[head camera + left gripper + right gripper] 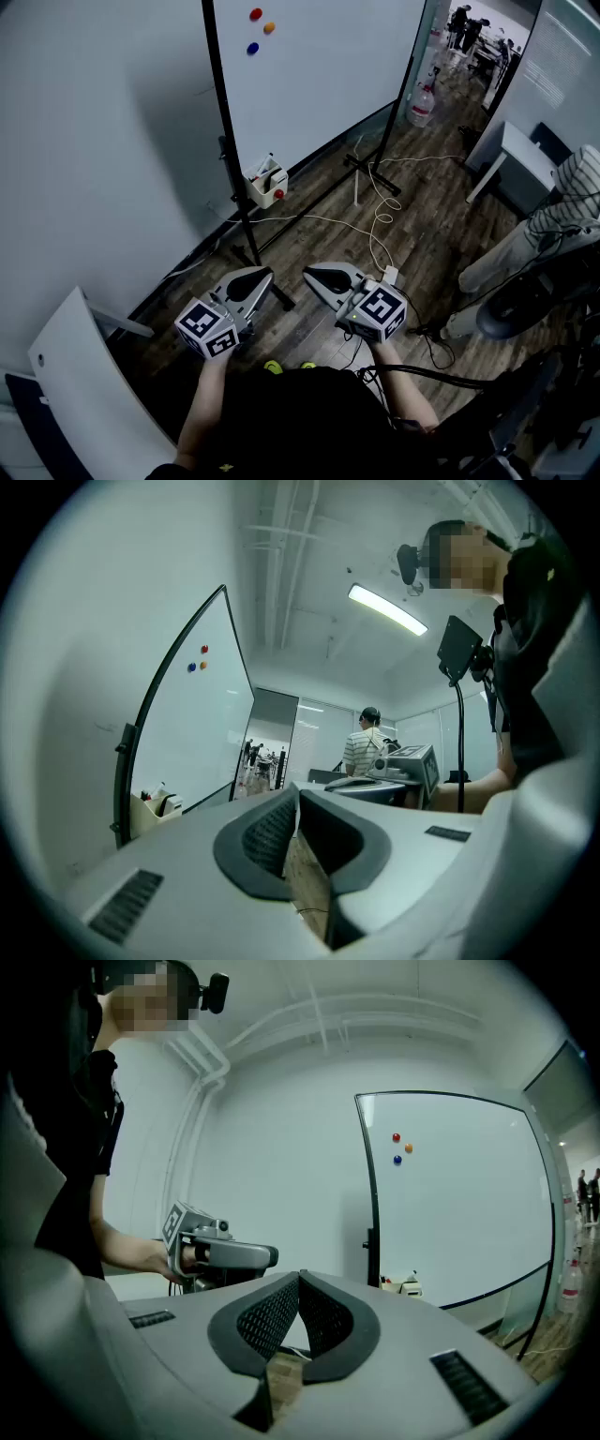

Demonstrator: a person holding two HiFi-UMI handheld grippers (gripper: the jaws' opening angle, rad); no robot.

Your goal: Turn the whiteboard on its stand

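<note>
Dark wood-plank floor (309,202) underfoot, pale wall (103,141) on the left. Ahead, close along that wall: whiteboard (319,75), upright in its black stand (225,141), bare apart from three magnets (256,14) near the top, red, orange and blue. Small white tray (266,183) with markers at the near post. White cable (378,211) looping over the floor past the stand's far foot. Clear water bottle (421,105) beyond the far post. Left tool (253,277) held level, jaws pressed together, nothing between them. Right tool (314,275) just beside it, also level, jaw tips meeting, likewise empty. Both pointing roughly toward the whiteboard, well short of it, touching neither board nor stand. Off to the right, person in striped shirt (361,752), back turned.
</note>
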